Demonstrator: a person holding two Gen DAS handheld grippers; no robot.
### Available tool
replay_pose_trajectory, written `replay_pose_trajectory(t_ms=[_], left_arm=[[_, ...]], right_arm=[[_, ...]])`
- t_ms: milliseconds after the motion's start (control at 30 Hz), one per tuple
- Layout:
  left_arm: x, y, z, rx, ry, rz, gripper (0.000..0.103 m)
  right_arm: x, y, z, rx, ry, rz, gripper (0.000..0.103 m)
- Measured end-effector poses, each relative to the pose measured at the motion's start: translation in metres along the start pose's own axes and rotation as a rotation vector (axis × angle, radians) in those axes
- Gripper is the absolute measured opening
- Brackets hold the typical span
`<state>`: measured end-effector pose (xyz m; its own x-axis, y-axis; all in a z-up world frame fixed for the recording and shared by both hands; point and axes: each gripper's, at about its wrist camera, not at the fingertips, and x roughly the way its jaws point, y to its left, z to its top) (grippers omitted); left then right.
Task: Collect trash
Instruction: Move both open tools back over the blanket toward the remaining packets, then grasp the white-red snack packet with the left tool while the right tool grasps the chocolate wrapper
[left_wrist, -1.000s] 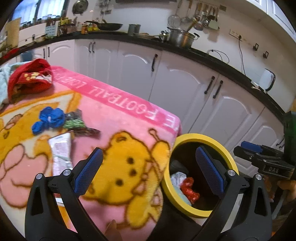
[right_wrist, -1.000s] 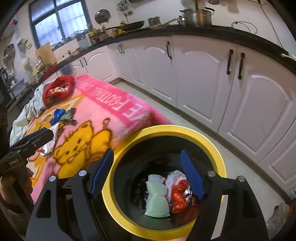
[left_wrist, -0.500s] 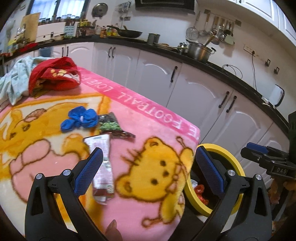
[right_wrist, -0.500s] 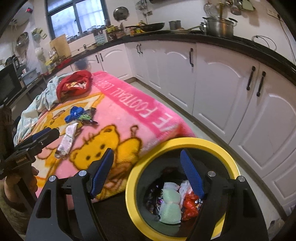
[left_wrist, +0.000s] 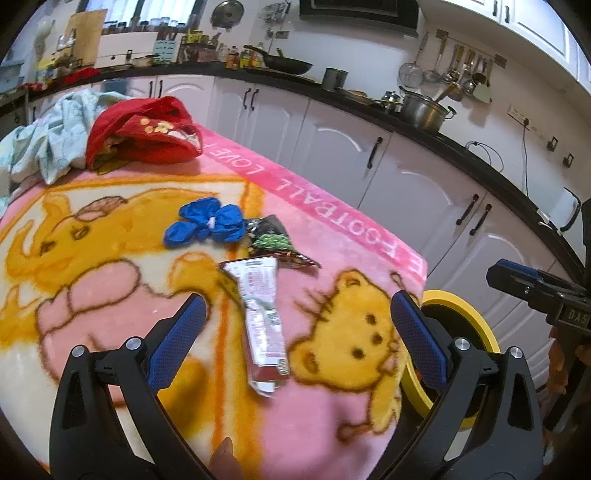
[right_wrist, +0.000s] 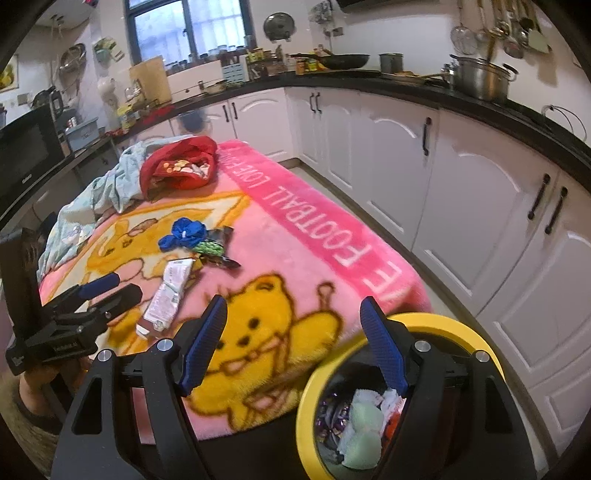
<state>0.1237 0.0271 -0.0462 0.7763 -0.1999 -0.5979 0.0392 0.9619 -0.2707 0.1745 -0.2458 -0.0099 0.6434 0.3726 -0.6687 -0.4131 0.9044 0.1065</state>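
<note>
Your left gripper (left_wrist: 295, 339) hangs above the pink blanket (left_wrist: 317, 236), its jaws wide apart with nothing between them. Under it lies a long red and white wrapper (left_wrist: 264, 325), toward the blanket's near edge. Further in sit a crumpled blue wrapper (left_wrist: 207, 223) and a dark green packet (left_wrist: 271, 240), just beside each other, possibly touching. Your right gripper (right_wrist: 293, 343) is spread open and empty too, over the blanket's corner beside the yellow-rimmed bin (right_wrist: 436, 323). The bin stands off that corner and holds crumpled trash (right_wrist: 364, 424). A red cloth (right_wrist: 181, 164) lies at the far end.
</note>
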Motion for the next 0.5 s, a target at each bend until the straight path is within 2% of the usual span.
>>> replay_pose_trajectory(t_ms=[233,400,500], left_arm=[[0.004,0.02,-0.004,-0.036,0.021,0.007,0.089],[0.011,0.029,-0.008,-0.068,0.055,-0.021,0.07],[0.017,0.034,-0.012,-0.088,0.08,-0.039,0.061]], right_arm=[[0.018,0.02,0.014,-0.04,0.008,0.036,0.072],[0.038,0.03,0.025,-0.059,0.019,0.056,0.071],[0.054,0.036,0.03,-0.071,0.035,0.077,0.066]])
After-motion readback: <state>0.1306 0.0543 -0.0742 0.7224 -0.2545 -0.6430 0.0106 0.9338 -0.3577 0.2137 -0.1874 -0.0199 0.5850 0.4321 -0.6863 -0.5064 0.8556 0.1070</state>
